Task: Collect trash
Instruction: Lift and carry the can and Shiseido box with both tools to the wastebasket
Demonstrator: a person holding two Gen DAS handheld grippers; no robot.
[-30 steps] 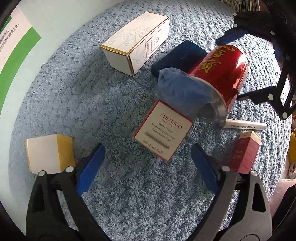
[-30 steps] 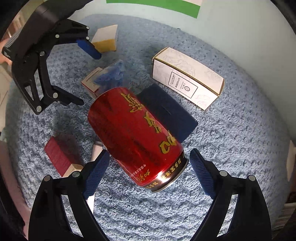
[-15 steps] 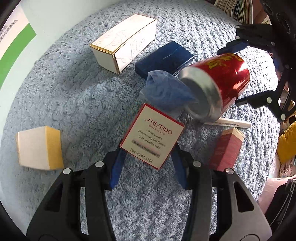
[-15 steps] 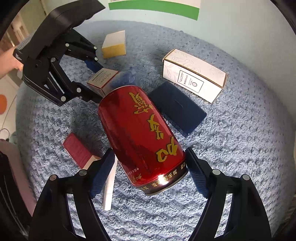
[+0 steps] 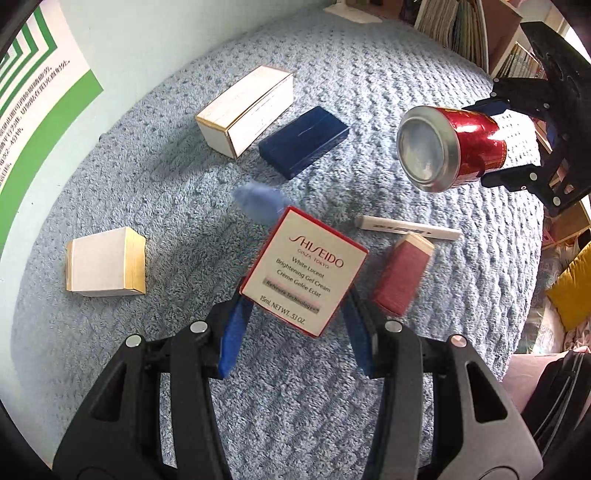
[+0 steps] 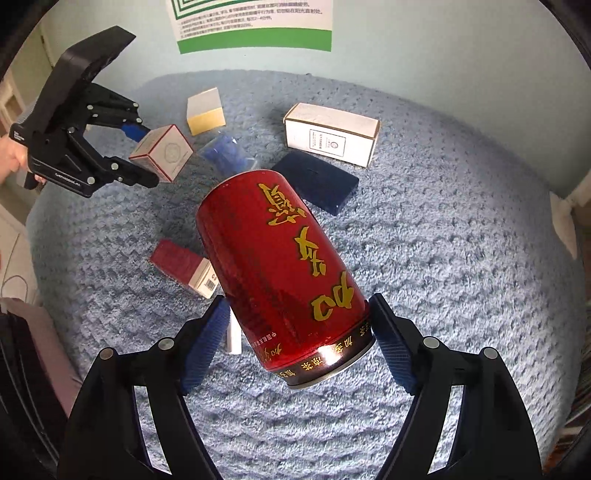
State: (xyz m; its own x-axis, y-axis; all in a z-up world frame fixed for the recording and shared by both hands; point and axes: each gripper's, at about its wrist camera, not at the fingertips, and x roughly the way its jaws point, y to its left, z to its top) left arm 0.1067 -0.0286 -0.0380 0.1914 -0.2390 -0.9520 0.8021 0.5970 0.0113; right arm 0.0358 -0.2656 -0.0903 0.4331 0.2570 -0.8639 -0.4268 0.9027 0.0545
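Trash lies scattered over a pale blue, nubbly plush blanket (image 5: 369,92) set against a light wall with a green-and-white poster (image 6: 255,22). Taken left to right in the left wrist view: a small white-and-yellow carton (image 5: 105,263) lies on its side near the blanket's left edge. Beyond it, a long white cardboard box with tan edges (image 5: 245,109) rests beside a flat dark navy box (image 5: 303,142), the two close together. A crumpled blue plastic wrapper (image 5: 258,201) sits just behind the left tool (image 5: 295,334), whose blue pads are clamped on either side of a white Shiseido cream box with a red border (image 5: 304,275); the box is tilted and held clear of the blanket. To its right lie a dark red carton with a white end (image 5: 400,275) and a thin white tube-like stick (image 5: 408,228), near each other. Farther right, the right tool (image 5: 495,142) carries a red metal drink can with gold lettering (image 5: 448,147), silver end facing the camera, raised above the blanket.

In the right wrist view the right tool (image 6: 297,341) grips the red can (image 6: 280,269) near its lower rim between both blue pads, the can leaning up and to the left. At the upper left, the left tool (image 6: 142,155) holds the white-and-red box (image 6: 162,153) aloft, with part of a hand (image 6: 13,155) behind it.
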